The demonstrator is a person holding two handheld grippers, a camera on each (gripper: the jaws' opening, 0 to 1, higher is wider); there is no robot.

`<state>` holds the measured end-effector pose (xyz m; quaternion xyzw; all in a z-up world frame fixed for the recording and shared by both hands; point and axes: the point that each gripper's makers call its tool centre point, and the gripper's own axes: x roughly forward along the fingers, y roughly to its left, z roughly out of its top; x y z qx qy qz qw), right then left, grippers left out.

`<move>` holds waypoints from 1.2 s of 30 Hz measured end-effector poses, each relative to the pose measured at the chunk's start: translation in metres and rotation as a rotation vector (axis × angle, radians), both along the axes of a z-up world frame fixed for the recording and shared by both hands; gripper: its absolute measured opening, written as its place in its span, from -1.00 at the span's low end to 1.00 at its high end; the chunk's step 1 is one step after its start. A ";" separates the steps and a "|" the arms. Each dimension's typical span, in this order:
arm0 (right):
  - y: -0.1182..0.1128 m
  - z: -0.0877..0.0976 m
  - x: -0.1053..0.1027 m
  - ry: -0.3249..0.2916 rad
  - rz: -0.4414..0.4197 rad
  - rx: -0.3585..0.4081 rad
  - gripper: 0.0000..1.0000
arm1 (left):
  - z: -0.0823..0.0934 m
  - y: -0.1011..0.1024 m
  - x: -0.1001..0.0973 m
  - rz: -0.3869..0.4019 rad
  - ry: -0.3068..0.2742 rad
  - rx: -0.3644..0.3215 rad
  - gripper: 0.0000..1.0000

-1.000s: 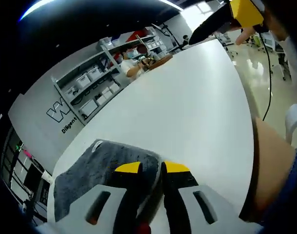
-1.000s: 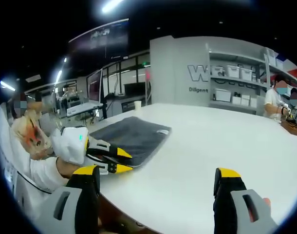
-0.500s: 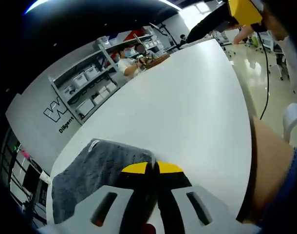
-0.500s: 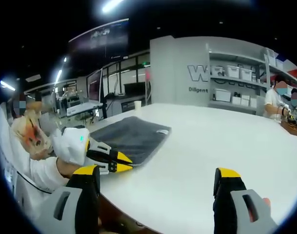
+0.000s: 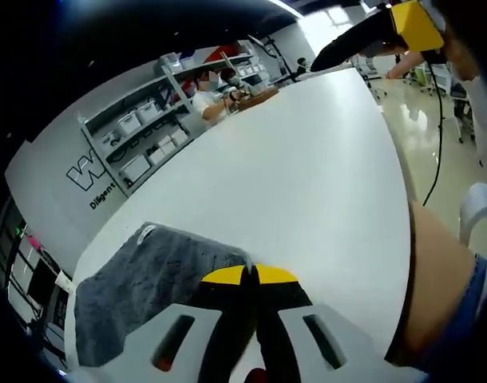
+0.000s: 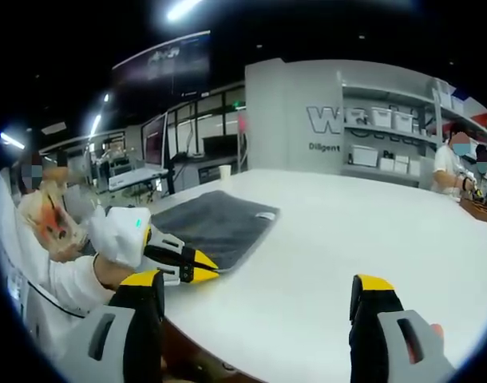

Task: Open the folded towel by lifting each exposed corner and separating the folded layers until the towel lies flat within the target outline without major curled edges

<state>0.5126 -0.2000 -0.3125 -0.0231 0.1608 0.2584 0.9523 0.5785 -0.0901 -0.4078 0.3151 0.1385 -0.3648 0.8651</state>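
Note:
A folded dark grey towel [image 5: 148,279] lies on the white table [image 5: 307,175] near its edge. In the left gripper view my left gripper [image 5: 249,273] is shut on the towel's near corner, its yellow tips pressed together. The right gripper view shows the same towel [image 6: 215,223] to the left, with the left gripper [image 6: 202,268] pinching its near corner. My right gripper [image 6: 259,289] stands open above the table's near edge, nothing between its yellow-tipped fingers [image 6: 374,286], well to the right of the towel.
Grey shelves with white bins [image 6: 387,120] stand behind the table. A person [image 6: 451,163] works at the table's far end. The person's sleeve [image 5: 459,319] shows at the right of the left gripper view. Bare table lies right of the towel.
The left gripper's jaws have closed from a narrow gap onto the towel's near corner. The right gripper has not moved.

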 end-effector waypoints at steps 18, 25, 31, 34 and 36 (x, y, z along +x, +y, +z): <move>0.001 0.001 0.000 -0.001 0.003 0.000 0.93 | 0.058 0.053 0.032 0.181 -0.116 -0.148 -0.95; 0.002 0.001 0.000 -0.001 0.002 -0.001 0.93 | 0.064 0.085 0.041 0.268 -0.144 -0.148 -0.95; 0.002 0.000 0.000 0.001 0.004 -0.002 0.93 | 0.070 0.110 0.046 0.329 -0.164 -0.156 -0.95; 0.002 0.000 0.000 0.003 0.004 -0.004 0.93 | 0.072 0.123 0.047 0.361 -0.173 -0.160 -0.95; 0.003 -0.001 0.000 0.004 0.005 -0.005 0.93 | 0.072 0.132 0.049 0.381 -0.173 -0.164 -0.95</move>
